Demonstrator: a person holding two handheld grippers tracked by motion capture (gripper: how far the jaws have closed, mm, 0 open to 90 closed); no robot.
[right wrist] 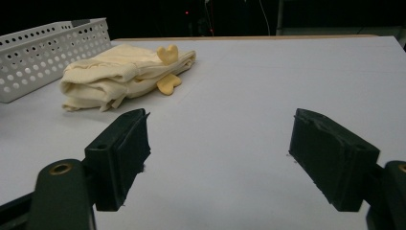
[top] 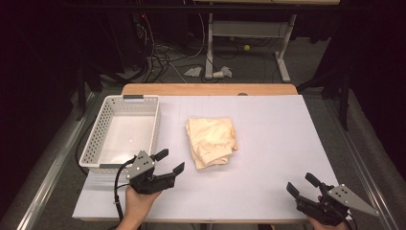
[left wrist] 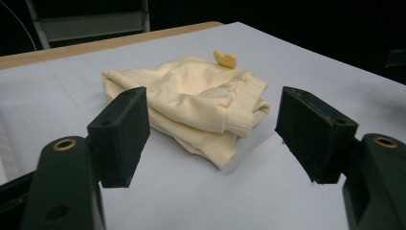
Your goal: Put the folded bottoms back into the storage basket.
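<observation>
Garment: a folded cream-yellow cloth (top: 211,141) lies near the middle of the white table (top: 277,143), just right of the basket.
Basket: a white perforated basket (top: 98,134) stands at the table's left side.
Left gripper: the left gripper (top: 170,161) hovers near the basket's front right corner and points at the cloth; its jaws are spread with nothing between them, short of the cloth.
Right gripper: the right gripper (top: 300,183) sits at the table's near right corner, well apart from the cloth, jaws spread wide over bare table.
</observation>
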